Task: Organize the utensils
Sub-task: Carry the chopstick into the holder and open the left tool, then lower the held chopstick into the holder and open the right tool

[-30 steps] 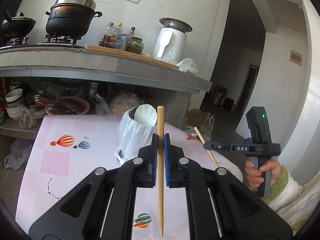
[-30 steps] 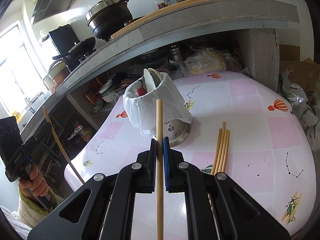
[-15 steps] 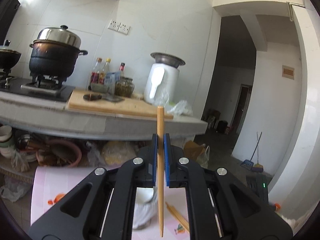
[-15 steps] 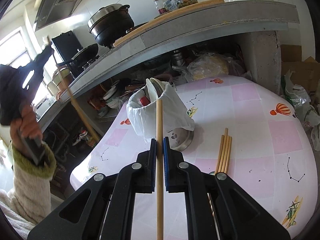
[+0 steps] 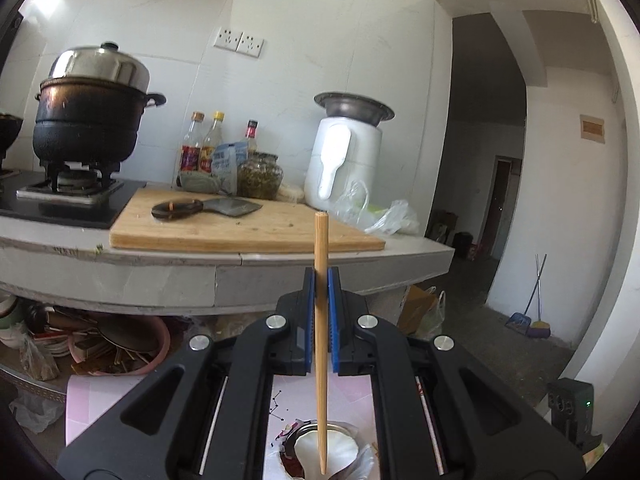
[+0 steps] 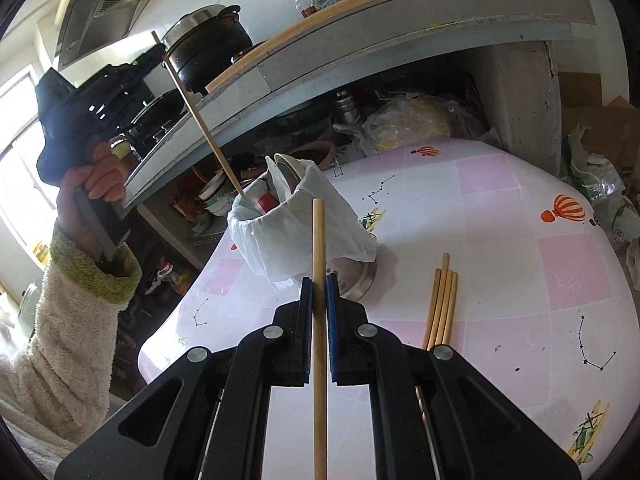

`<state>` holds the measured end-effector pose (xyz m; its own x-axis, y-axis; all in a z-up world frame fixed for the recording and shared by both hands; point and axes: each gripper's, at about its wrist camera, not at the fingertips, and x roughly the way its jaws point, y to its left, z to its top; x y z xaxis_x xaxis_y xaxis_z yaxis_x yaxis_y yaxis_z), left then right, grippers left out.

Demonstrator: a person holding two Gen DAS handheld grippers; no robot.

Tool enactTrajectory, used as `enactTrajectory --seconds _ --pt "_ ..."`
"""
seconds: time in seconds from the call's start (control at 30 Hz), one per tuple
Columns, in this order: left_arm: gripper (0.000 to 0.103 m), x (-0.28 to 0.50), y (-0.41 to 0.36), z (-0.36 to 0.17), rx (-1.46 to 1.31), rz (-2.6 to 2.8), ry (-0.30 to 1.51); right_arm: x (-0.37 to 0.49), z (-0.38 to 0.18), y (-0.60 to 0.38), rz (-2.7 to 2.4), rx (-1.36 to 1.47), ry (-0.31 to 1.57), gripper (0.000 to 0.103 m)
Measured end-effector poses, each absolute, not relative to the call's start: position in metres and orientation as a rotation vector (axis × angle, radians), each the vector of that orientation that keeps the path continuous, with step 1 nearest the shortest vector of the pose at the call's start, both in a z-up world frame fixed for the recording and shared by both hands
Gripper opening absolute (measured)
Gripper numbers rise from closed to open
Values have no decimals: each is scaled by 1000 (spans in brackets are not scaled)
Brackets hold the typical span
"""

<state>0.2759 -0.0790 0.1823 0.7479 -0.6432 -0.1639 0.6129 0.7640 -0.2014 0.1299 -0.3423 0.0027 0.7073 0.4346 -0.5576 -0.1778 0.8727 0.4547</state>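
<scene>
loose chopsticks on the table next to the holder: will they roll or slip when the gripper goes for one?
The loose chopsticks look round and smooth, so one nudged sideways will probably roll on the glossy table. They lie packed side by side, touching, so closing on one likely drags its neighbours. They look stiff, like the chopstick in the right gripper, which shows no bend.

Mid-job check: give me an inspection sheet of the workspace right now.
Surface: pink patterned table.
Job's things: utensil holder lined with a white bag, spoon inside; loose chopsticks beside it.
Clutter: plastic bags, bowls under the counter.
Grippers: left tool shut on one chopstick, its tip at the holder's mouth; right tool shut on another chopstick.
Cables: nothing seen.
Surroundings: stove pot, cutting board with cleaver.
</scene>
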Motion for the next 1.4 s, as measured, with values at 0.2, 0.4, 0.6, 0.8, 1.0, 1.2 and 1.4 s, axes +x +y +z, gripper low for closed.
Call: enactTrajectory --seconds 0.2,0.4,0.6,0.8,1.0,1.2,1.4 --pt "6 299 -84 147 -137 -674 287 138 -3 -343 346 385 732 7" --pt "6 304 -88 124 -119 -679 295 143 -5 -342 348 384 742 7" --pt "6 298 -91 106 -93 -700 308 145 -4 -340 352 378 746 7" --pt "6 296 -90 88 -91 -693 351 143 2 -339 352 371 738 7" --pt "6 291 -87 77 -91 -683 391 138 10 -338 352 363 723 7" --pt "30 279 -79 78 -99 -662 390 136 28 -335 367 348 694 7" --pt "40 256 -62 86 -122 -650 368 145 65 -327 411 317 625 7"
